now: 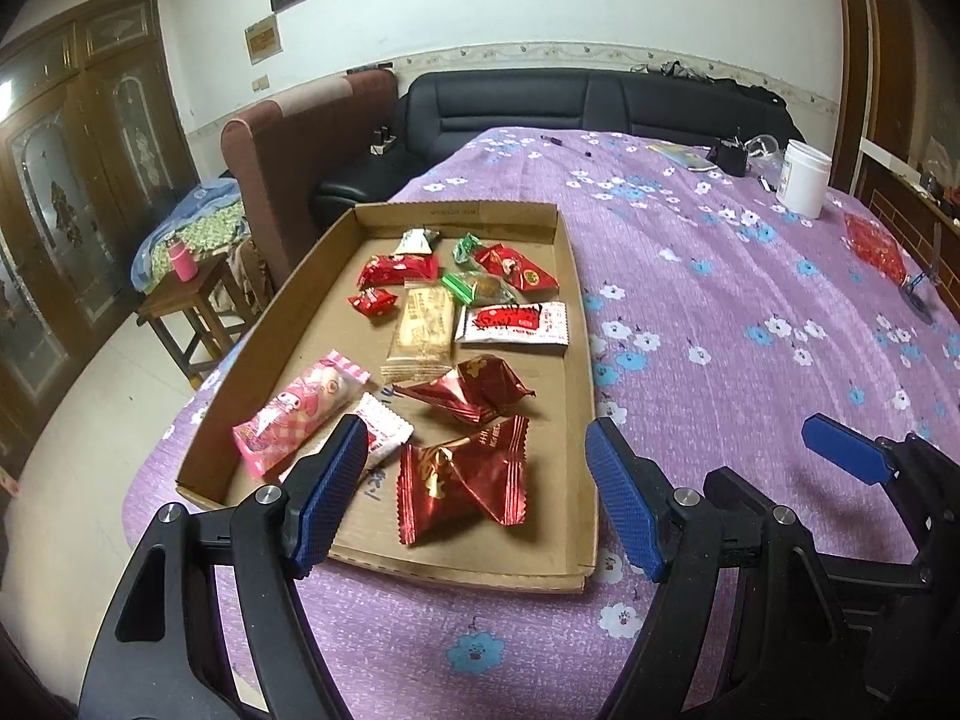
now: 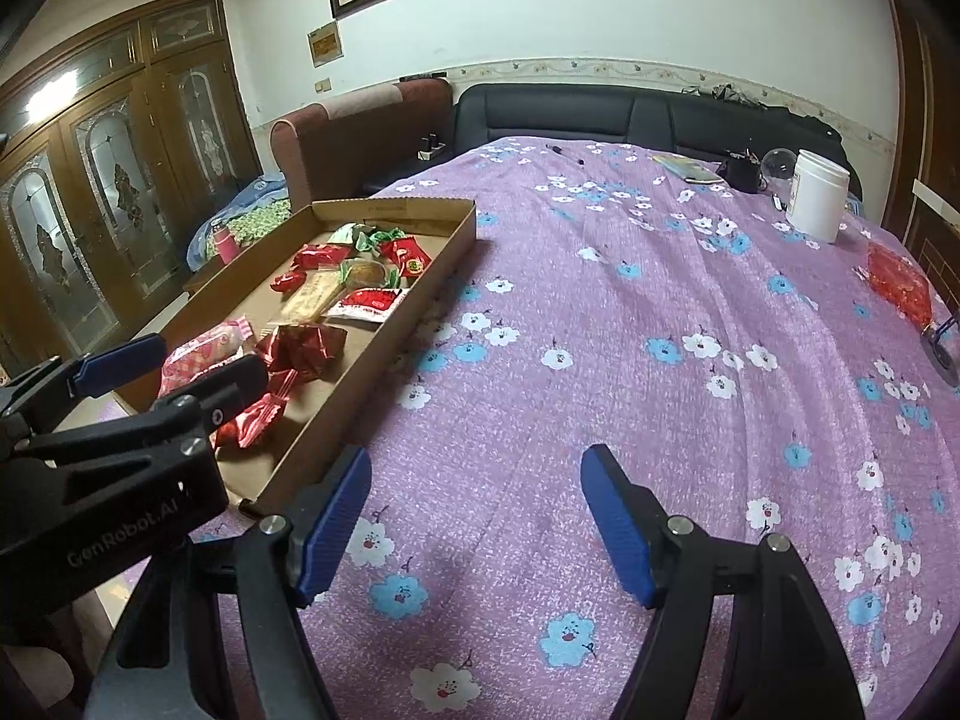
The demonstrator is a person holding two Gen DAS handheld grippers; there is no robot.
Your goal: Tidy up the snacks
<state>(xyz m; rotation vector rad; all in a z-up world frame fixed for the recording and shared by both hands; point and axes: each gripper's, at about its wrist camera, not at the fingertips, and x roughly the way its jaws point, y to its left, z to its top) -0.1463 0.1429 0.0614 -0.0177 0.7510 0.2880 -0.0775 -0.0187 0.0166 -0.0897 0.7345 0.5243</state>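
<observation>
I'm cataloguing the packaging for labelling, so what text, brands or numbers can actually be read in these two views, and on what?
"GenRobot.AI": on the black body of the left gripper, seen from the right wrist view.
Print on the red foil snack wrapper: too blurred to read.
Print on the white and red sachet: unreadable.
Handwriting on the shallow brown cardboard tray: illegible.

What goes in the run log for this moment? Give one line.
left gripper: open over cardboard tray | right gripper: open, empty, over tablecloth | snacks: in tray
</observation>
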